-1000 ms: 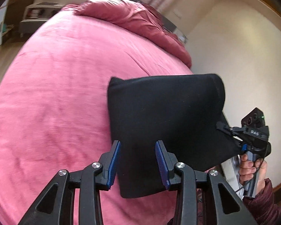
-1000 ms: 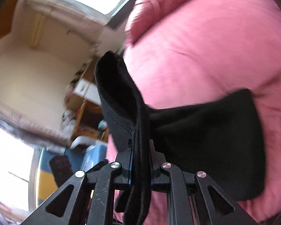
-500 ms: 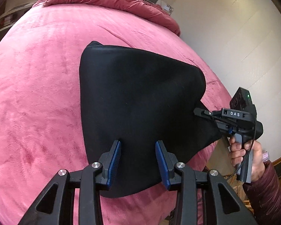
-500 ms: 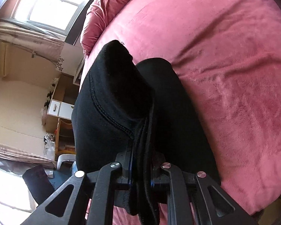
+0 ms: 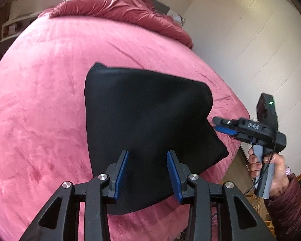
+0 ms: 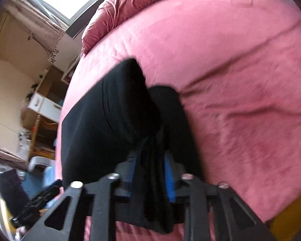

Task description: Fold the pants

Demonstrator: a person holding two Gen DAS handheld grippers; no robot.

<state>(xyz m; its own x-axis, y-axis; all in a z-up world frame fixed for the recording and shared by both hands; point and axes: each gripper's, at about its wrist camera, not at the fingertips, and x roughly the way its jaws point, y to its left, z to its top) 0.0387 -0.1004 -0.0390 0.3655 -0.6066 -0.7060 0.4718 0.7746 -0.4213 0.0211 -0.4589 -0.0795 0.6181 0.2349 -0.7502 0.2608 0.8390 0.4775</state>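
Note:
The black pants [image 5: 142,120] lie folded into a thick pad on the pink bed [image 5: 40,100], near its front right corner. My left gripper [image 5: 148,172] is open, its blue pads either side of the pants' near edge and above it. My right gripper [image 5: 215,123] sits at the pants' right edge, held by a hand. In the right wrist view the right gripper [image 6: 150,172] has black fabric [image 6: 114,124] between its blue pads, and the jaws stand a little apart around it.
A rumpled pink duvet [image 5: 120,8] is piled at the head of the bed. A white wall [image 5: 250,50] runs along the right side. Shelves and a white drawer unit [image 6: 44,104] stand beyond the bed's left side.
The pants have come down flatter on the bed. The right gripper's jaws have parted slightly around the fabric and it sits lower at the right edge. The left gripper stays open.

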